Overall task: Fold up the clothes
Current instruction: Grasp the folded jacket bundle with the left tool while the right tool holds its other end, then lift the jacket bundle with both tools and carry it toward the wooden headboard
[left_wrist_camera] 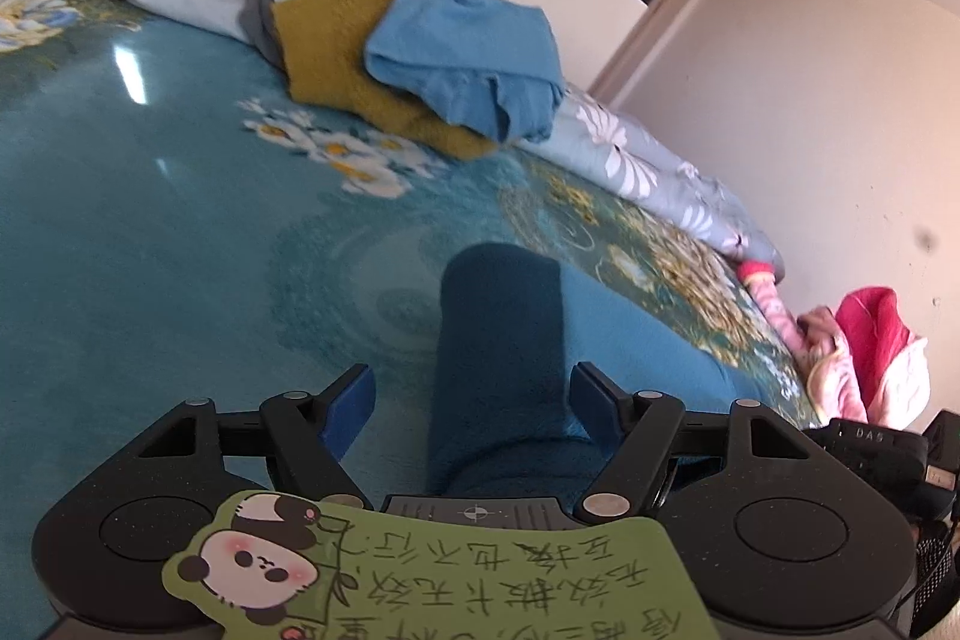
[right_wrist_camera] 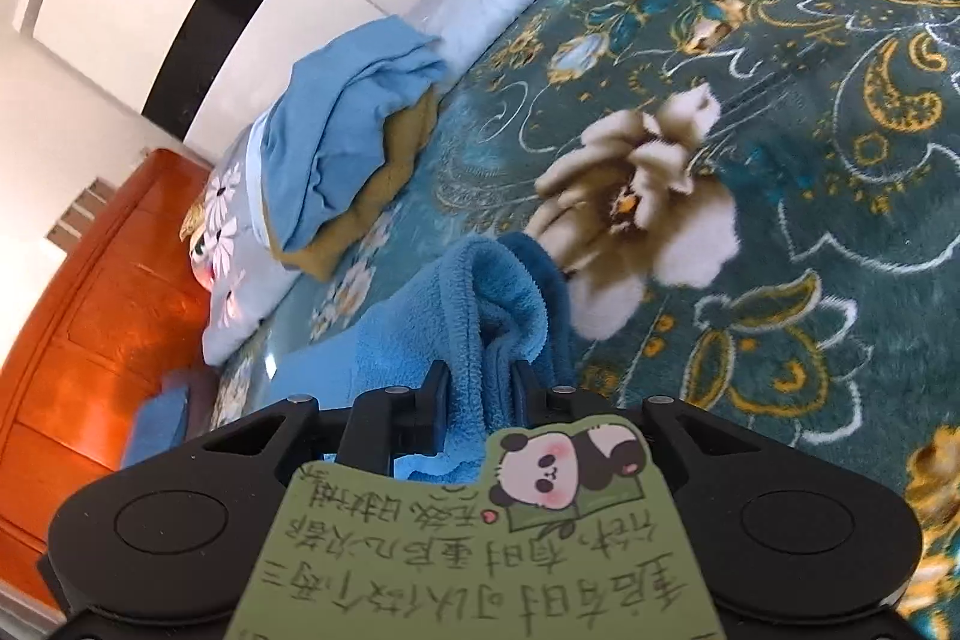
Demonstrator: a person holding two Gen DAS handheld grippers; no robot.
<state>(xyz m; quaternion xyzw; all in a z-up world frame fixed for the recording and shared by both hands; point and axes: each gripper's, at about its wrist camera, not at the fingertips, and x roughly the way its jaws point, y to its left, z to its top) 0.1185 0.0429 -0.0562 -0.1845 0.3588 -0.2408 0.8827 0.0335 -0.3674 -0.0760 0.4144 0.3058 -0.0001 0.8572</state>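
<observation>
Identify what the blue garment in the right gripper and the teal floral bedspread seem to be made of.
Blue garment: looks like fleece or terry, matte, with a nubby looped pile and stitched hem.
Bedspread: seems a plush, velvety printed fabric; short fuzzy nap with a soft sheen. Fibre content cannot be told.

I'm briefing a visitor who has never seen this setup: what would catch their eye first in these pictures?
Probably the fleecy blue garment: the right gripper is clamped on a bunched fold of it, while part of it lies between the left gripper's open jaws. Next, the bold teal floral blanket under everything. Last, the stack of folded clothes at the bed's far edge, blue on mustard.
</observation>
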